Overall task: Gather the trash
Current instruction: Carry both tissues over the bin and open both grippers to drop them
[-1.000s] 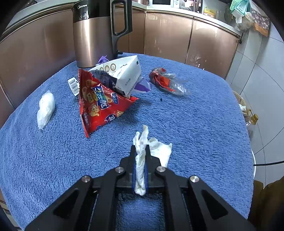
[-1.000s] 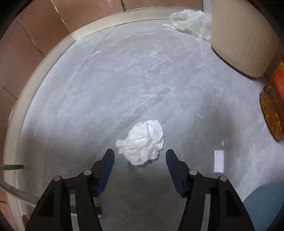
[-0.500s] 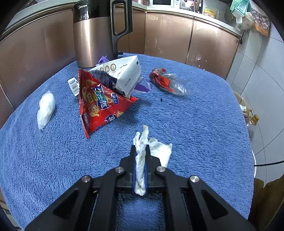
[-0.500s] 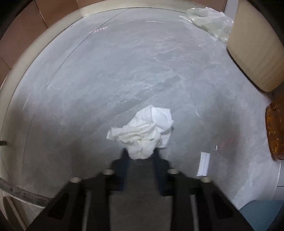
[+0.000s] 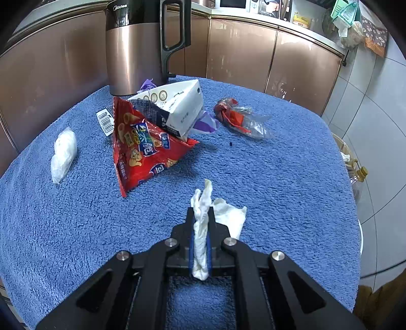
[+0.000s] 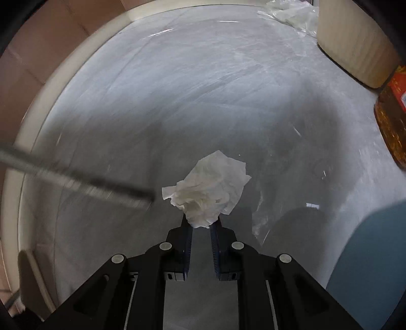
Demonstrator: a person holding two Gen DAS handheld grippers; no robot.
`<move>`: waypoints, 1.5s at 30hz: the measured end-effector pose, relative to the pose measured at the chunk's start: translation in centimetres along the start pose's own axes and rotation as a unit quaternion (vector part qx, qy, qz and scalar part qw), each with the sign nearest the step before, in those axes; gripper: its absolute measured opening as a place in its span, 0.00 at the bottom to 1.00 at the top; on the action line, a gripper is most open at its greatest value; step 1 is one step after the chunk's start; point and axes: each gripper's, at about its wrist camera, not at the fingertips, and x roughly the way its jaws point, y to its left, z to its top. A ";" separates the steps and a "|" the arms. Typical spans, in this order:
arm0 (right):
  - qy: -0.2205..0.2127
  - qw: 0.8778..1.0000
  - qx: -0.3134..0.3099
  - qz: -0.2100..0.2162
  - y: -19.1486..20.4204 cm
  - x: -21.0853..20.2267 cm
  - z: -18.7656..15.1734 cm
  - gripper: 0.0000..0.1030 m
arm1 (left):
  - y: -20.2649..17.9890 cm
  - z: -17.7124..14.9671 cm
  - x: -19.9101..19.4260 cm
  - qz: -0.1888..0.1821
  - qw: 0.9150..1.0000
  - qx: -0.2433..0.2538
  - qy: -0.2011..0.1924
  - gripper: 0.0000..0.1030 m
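My left gripper hangs over the blue towel-covered table, shut on a twisted white tissue that stands up between its pads. On the towel lie a red snack bag, a white carton, a purple wrapper, a red-and-clear wrapper, a white plastic wad and a barcode label. Over the grey floor, my right gripper points steeply down. Its jaws are closing, and a crumpled white tissue is pinched at their tips.
A copper kettle stands at the table's far edge, brown cabinets behind it. On the floor are a beige bin, a clear plastic bag, an orange bottle and a grey cable at the left.
The right gripper's jaws went from wide apart around the floor tissue to pinched on it, and the gripper has swung sideways with the tissue. The left gripper has not moved.
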 end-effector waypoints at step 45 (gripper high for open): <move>-0.142 0.990 -0.011 0.023 -3.0 -37.8 -15.6 0.13 | -6.2 3.2 -5.3 -0.134 0.987 0.084 -0.015 0.04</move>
